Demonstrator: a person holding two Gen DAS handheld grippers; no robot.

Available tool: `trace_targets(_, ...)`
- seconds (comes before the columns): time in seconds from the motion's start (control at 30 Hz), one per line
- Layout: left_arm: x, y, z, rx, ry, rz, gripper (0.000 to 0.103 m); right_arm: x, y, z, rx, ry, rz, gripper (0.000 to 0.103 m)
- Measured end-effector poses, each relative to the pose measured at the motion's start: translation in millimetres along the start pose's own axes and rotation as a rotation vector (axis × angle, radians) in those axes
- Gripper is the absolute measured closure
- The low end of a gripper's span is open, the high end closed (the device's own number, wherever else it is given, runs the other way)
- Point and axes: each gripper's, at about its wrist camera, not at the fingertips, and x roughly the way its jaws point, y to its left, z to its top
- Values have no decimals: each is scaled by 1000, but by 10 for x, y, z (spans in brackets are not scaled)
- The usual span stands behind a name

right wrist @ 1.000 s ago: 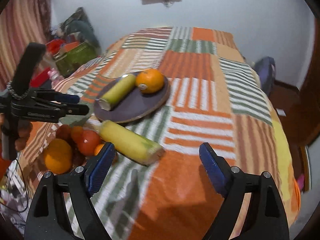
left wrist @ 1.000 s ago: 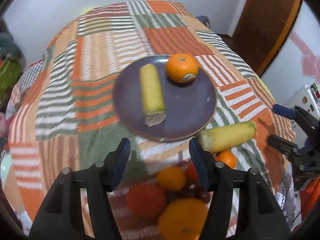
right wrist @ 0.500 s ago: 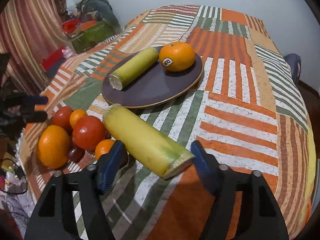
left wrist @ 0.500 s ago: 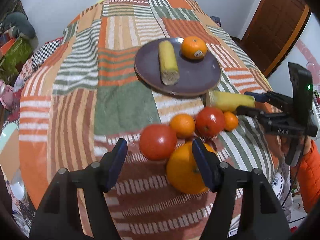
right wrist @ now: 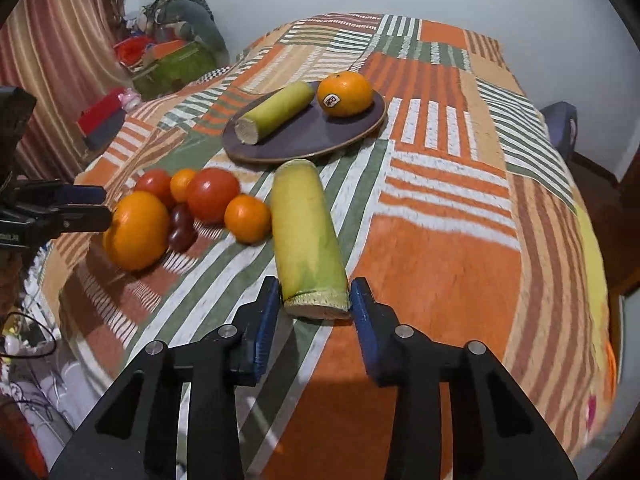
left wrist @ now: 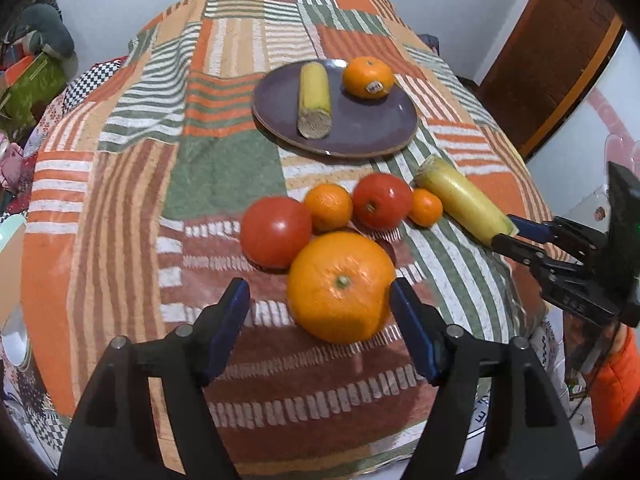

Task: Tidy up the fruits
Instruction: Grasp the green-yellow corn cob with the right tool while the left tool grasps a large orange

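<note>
A purple plate [left wrist: 360, 128] [right wrist: 316, 136] holds a cut yellow-green stalk piece [left wrist: 314, 98] [right wrist: 276, 112] and a stickered orange [left wrist: 368, 77] [right wrist: 345, 93]. On the cloth lie a large orange [left wrist: 340, 286] [right wrist: 136, 230], two tomatoes [left wrist: 276, 232] [left wrist: 382, 200], two small oranges [left wrist: 328, 207] [left wrist: 426, 207] and a second stalk piece [left wrist: 464, 200] [right wrist: 306, 232]. My left gripper [left wrist: 320, 312] is open, its jaws level with the large orange's sides. My right gripper [right wrist: 314, 304] [left wrist: 508, 234] has its jaws on both sides of the stalk's cut end, touching or nearly so.
A patchwork striped cloth [left wrist: 160, 160] covers the round table. Dark grapes [right wrist: 182, 226] lie among the fruit. Clutter and a curtain [right wrist: 60, 40] stand to the left, a wooden door [left wrist: 548, 52] to the right.
My left gripper pulled back from the plate to the large orange. My right gripper moved forward onto the loose stalk piece and narrowed around its cut end.
</note>
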Motion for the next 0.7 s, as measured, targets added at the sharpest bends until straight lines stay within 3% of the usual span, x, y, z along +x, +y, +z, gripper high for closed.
trace_targets(0.23,218,-102,-46,-23,33,-25,27,-101,158,-99,9,20,-11,69)
trace_targets(0.37,291,-162,-32,6,22,12,27,-92,186,-8,0,15,-6,63)
trace_targets(0.43,304,-157,-16,-1,11,14,27,-50,185,47,5,10,-6,59)
trace_targets(0.7,289,-78,-13,-10,-11,-22,34,342,98,242,37,56,-15,59)
